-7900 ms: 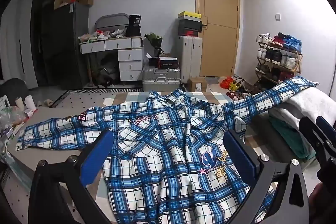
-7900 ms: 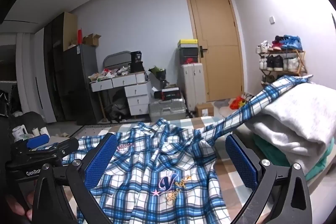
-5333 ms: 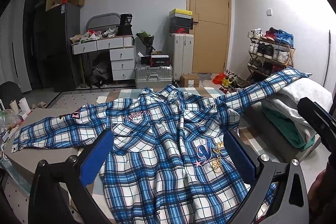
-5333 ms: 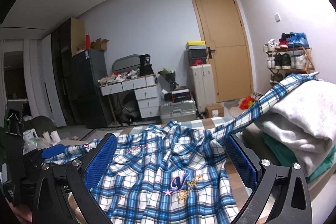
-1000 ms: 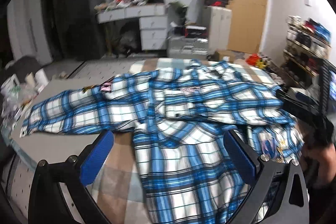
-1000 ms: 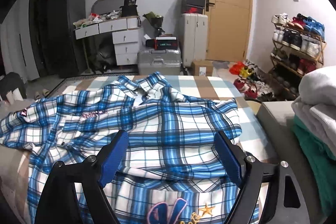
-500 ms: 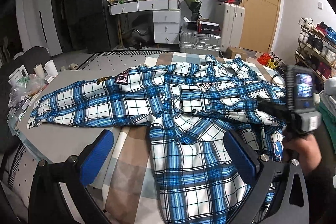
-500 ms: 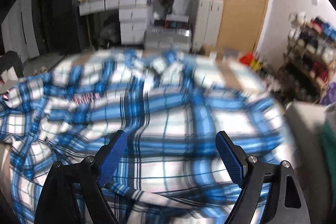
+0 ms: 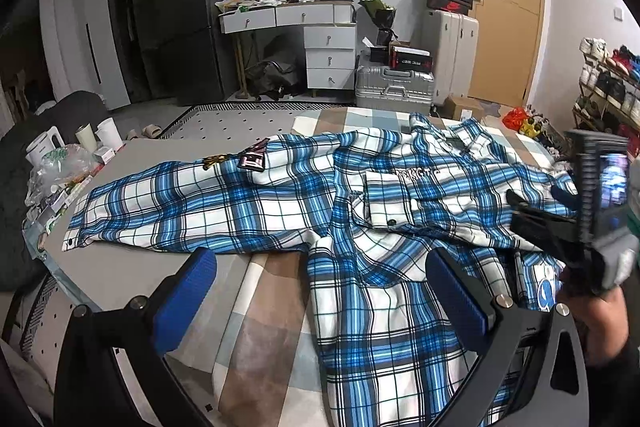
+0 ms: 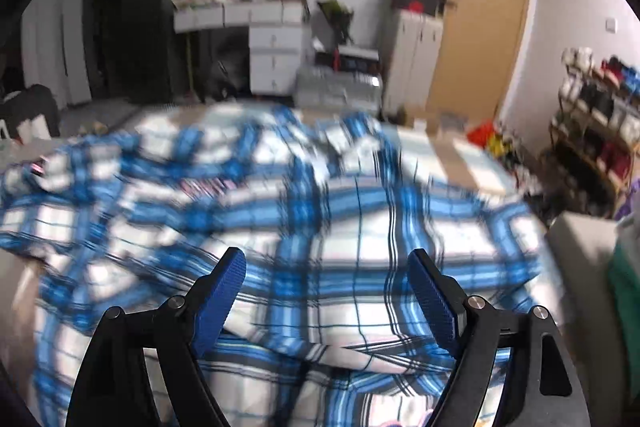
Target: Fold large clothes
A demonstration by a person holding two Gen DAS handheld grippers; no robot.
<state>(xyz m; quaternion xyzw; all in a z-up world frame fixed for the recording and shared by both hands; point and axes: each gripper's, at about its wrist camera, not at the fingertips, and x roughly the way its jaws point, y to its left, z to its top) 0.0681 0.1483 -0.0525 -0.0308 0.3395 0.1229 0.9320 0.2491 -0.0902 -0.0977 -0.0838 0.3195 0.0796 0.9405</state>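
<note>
A large blue-and-white plaid shirt [image 9: 280,199] lies front up on the table [image 9: 132,267]. One sleeve stretches out to the left. The other sleeve [image 9: 460,195] is folded across the chest. My left gripper [image 9: 319,259] hovers open over the shirt's lower left part and the checked cloth [image 9: 260,327], with nothing between its blue pads. In the left wrist view my right gripper [image 9: 560,227], held by a hand, is low over the shirt's right side. In its own blurred view the right gripper [image 10: 326,259] is open just above the folded sleeve on the shirt [image 10: 320,227], gripping nothing.
Cups, a kettle and a plastic bag [image 9: 60,163] crowd the table's left end. Beyond the table are white drawers [image 9: 328,55], silver suitcases [image 9: 394,87], a door [image 9: 500,7] and a shoe rack [image 9: 608,83]. Folded clothes [image 10: 624,267] lie to the right.
The right sleeve, earlier draped over the clothes pile, now lies folded across the shirt. Over the last second my right gripper has come lower and closer to the shirt, still open.
</note>
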